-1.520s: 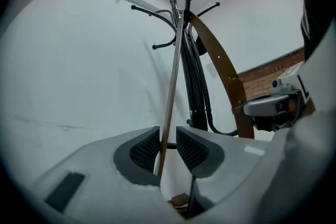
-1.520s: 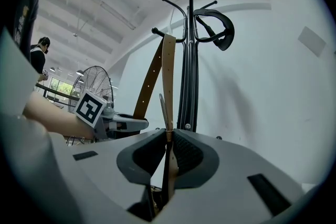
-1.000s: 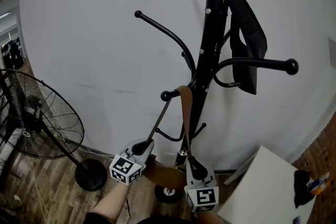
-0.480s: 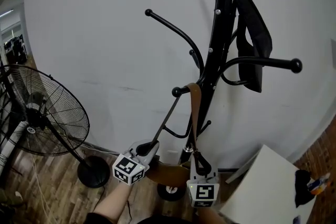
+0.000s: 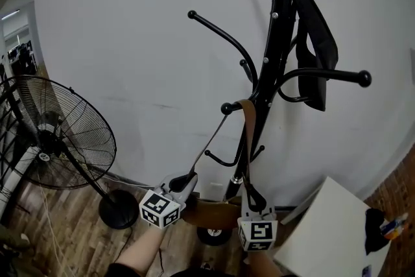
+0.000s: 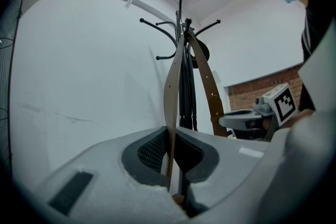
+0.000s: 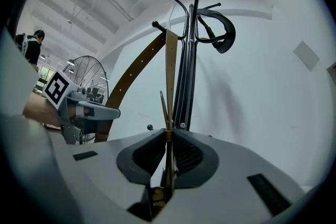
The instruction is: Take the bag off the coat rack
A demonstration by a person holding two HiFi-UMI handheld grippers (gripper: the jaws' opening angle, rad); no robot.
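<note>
A brown bag (image 5: 211, 212) hangs low by its long brown strap (image 5: 247, 133), which loops over a knobbed hook (image 5: 227, 108) of the black coat rack (image 5: 272, 74). My left gripper (image 5: 183, 181) is shut on the strap's left run, and the strap (image 6: 172, 86) stands pinched between its pads. My right gripper (image 5: 253, 199) is shut on the right run; its jaws have just been closing with the strap (image 7: 170, 76) between them. Both grippers sit just above the bag body, below the hook.
A black bag or garment (image 5: 318, 55) hangs on an upper hook. A standing fan (image 5: 58, 139) is at the left on the wood floor. A white tabletop (image 5: 324, 230) is at the lower right, and the white wall is close behind the rack.
The view has shifted, so the rack and hook sit further right in the picture. My left gripper has drifted a little with the strap. The strap stays looped over the hook.
</note>
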